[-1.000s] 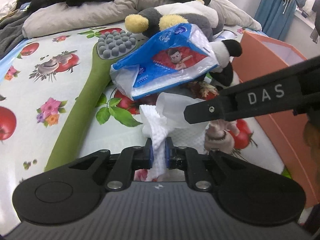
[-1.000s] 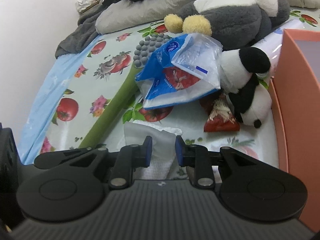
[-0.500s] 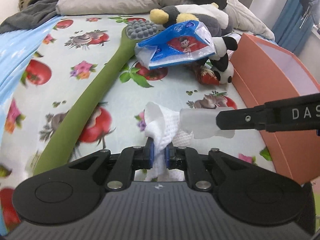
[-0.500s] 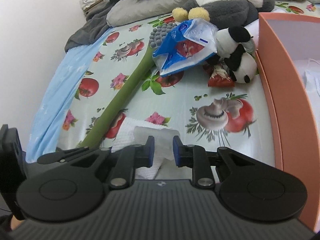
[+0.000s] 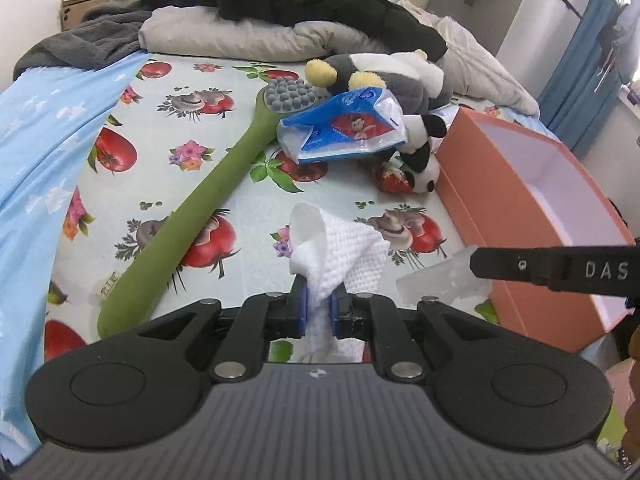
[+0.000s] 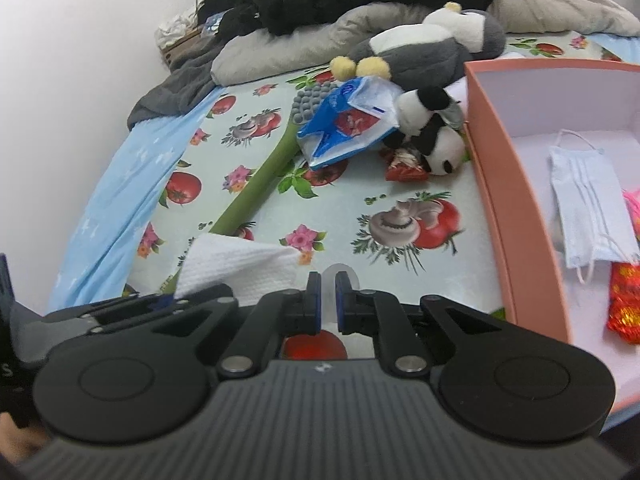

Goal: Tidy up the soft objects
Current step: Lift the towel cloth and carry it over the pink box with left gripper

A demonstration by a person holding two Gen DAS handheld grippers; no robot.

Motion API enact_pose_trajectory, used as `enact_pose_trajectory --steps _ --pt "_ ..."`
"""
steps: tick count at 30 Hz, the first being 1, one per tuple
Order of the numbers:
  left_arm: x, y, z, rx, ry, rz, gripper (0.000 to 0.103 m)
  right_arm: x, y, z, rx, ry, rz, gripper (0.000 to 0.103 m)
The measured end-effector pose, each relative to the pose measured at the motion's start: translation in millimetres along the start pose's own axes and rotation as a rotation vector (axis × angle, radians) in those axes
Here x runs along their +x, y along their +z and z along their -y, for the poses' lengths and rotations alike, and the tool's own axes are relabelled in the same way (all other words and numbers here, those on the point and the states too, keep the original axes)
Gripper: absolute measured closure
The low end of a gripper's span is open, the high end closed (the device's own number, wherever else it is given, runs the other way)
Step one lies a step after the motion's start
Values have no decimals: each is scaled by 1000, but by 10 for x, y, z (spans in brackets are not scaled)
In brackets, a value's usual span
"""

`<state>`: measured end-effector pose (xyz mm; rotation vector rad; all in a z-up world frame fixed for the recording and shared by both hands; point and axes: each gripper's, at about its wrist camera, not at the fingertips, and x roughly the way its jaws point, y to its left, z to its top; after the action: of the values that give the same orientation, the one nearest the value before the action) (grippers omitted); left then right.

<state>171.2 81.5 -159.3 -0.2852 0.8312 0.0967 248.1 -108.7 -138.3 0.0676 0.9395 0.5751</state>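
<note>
My left gripper (image 5: 319, 304) is shut on a white waffle-textured cloth (image 5: 348, 256), held above the fruit-print bedsheet. The cloth (image 6: 240, 268) also shows at lower left in the right wrist view. My right gripper (image 6: 325, 300) has its jaws closing tight on a small translucent plastic piece (image 6: 338, 276). In the left wrist view that plastic piece (image 5: 440, 284) hangs from the right gripper's finger (image 5: 560, 268), right of the cloth and in front of the orange box (image 5: 500, 200).
The open orange box (image 6: 516, 216) holds a face mask (image 6: 588, 200) and a red packet (image 6: 624, 300). Farther up the bed lie a long green massager (image 5: 200, 208), a blue tissue pack (image 5: 344, 128), a panda plush (image 5: 420, 152) and a grey plush (image 5: 392, 76), with piled bedding behind.
Both grippers have pulled back and up from the toy pile. The right jaws narrowed onto the translucent piece and carried it rightward, away from the cloth held in the left.
</note>
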Motion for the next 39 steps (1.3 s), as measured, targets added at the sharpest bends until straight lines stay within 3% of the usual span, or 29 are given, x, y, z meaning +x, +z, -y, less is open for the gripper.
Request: enact_pose_trajectory --steps 22,30,39 --pt "-1036 7 533 16 -98 78 90 -1009 -334 107 40 -80 185 93" --pt "-1244 63 898 36 -199 102 90 -1362 -373 200 51 -130 230 93" --pt "-1181 196 1381 101 -314 103 90 -1792 -433 426 116 -203 287 93"
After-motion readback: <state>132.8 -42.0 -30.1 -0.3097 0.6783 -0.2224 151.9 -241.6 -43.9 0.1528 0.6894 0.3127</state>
